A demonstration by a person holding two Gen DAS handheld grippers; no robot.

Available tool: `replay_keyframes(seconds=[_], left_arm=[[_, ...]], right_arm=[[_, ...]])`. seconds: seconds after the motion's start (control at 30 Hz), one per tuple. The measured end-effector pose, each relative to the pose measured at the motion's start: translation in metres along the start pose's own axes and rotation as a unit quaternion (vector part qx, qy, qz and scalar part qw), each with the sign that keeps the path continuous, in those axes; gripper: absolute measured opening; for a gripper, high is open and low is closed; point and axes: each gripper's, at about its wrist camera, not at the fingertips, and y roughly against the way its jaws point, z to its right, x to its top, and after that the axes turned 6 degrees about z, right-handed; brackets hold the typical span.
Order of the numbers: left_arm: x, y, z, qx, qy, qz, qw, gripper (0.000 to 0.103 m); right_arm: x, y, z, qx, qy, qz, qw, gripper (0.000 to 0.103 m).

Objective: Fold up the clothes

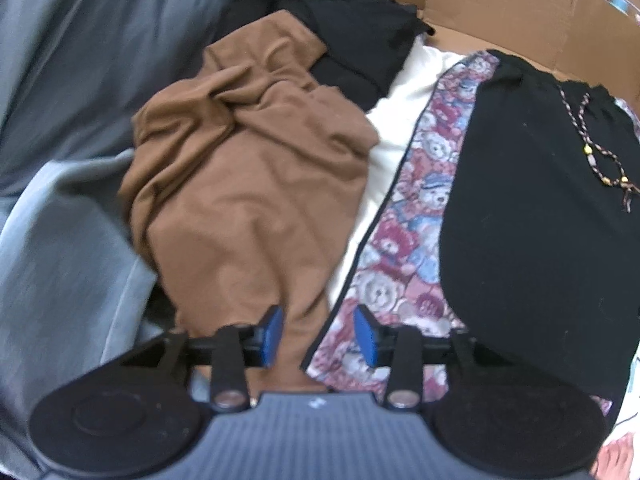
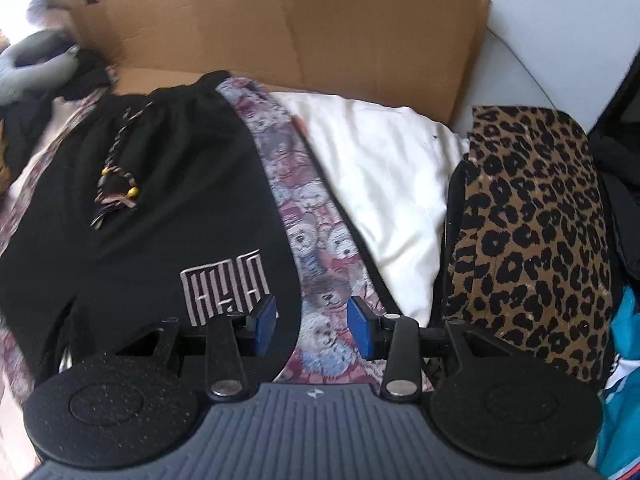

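Black shorts [image 2: 132, 216] with a braided beaded drawstring [image 2: 116, 176] and a pale logo [image 2: 224, 286] lie flat on a teddy-bear print cloth [image 2: 316, 264]. The shorts also show in the left wrist view [image 1: 540, 200], right of the bear cloth [image 1: 416, 220]. My left gripper [image 1: 319, 335] is open and empty, above the edge of a crumpled brown garment [image 1: 248, 184]. My right gripper [image 2: 311, 327] is open and empty, above the shorts' right edge and the bear cloth.
A cardboard wall [image 2: 280, 28] stands behind the pile. A leopard-print garment [image 2: 532, 232] lies at right, white fabric [image 2: 380, 176] beside it. Grey clothing [image 1: 72, 120] and black clothing [image 1: 360, 40] lie left and behind the brown garment. Turquoise fabric [image 2: 624, 380] is at far right.
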Motion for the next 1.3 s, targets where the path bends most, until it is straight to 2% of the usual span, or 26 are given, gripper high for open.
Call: replay_keyframes(seconds=[0.1,0.23,0.53,0.77,0.9,1.07,1.23,1.27,1.3], left_arm=[[-0.01,-0.001,-0.009,0.003,0.012,-0.001,0.9999,0.045],[-0.022,-0.009,-0.016,-0.003,0.021,-0.001,0.9998,0.044],[-0.039,-0.021,-0.021,-0.042,0.024,0.023,0.9986,0.039],[-0.051,-0.039,-0.022,-0.055,0.001,0.018,0.9983,0.034],[-0.056,-0.047,-0.019,-0.058,-0.018,0.021,0.9979,0.032],[-0.06,-0.059,-0.017,-0.064,-0.036,0.017,0.9972,0.031],[-0.064,-0.068,-0.016,-0.068,-0.041,0.016,0.9967,0.03],[-0.065,-0.068,-0.017,-0.069,-0.04,0.017,0.9967,0.029],[-0.065,-0.066,-0.018,-0.073,-0.036,0.021,0.9965,0.023]], right_arm=[[0.007,0.02,-0.007,0.011,0.01,-0.007,1.0,0.046],[0.02,0.047,-0.019,0.022,0.018,0.006,1.0,0.047],[0.023,0.087,-0.036,0.066,-0.032,0.028,0.997,0.047],[0.003,0.087,-0.04,0.052,-0.06,0.055,0.995,0.048],[-0.016,0.075,-0.044,0.047,-0.076,0.05,0.995,0.048],[-0.03,0.066,-0.061,0.044,-0.023,0.033,0.998,0.048],[-0.037,0.059,-0.073,0.05,-0.004,0.024,0.998,0.048],[-0.038,0.057,-0.076,0.051,0.0,0.022,0.998,0.048],[-0.039,0.056,-0.078,0.053,0.003,0.021,0.998,0.048]])
